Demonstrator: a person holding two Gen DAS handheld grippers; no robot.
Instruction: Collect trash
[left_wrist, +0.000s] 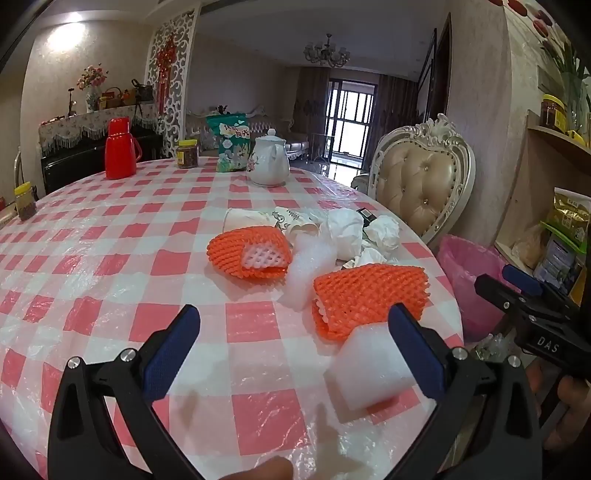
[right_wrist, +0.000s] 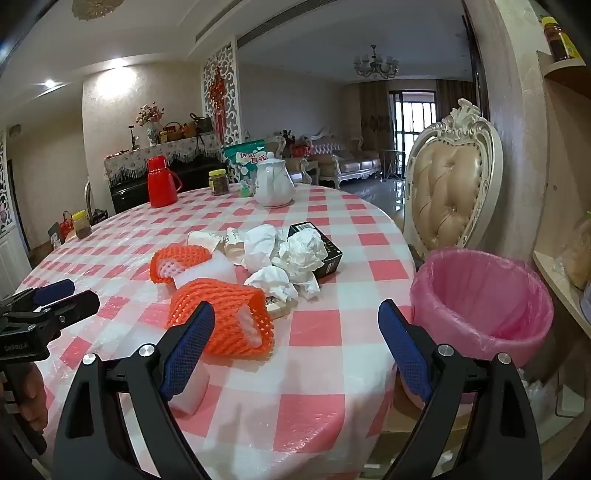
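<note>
Trash lies in a heap on the checked table (left_wrist: 110, 258): two orange foam nets (left_wrist: 247, 256) (left_wrist: 369, 299), a white foam strip (left_wrist: 310, 266), a white foam block (left_wrist: 365, 373), crumpled tissues (left_wrist: 384, 230), paper cups (left_wrist: 243, 219) and a black box (right_wrist: 321, 247). My left gripper (left_wrist: 295, 325) is open, with the foam block beside its right finger. My right gripper (right_wrist: 295, 317) is open and empty over the table's near edge, next to the near orange net (right_wrist: 229, 317). The pink-lined bin (right_wrist: 484, 306) stands on the floor to the right of the table.
A white teapot (left_wrist: 267, 160), red thermos (left_wrist: 120, 147), green snack bag (left_wrist: 229, 144) and jars (left_wrist: 187, 153) stand at the table's far side. A padded chair (right_wrist: 454, 192) stands behind the bin. Shelves (right_wrist: 565, 280) are at the far right.
</note>
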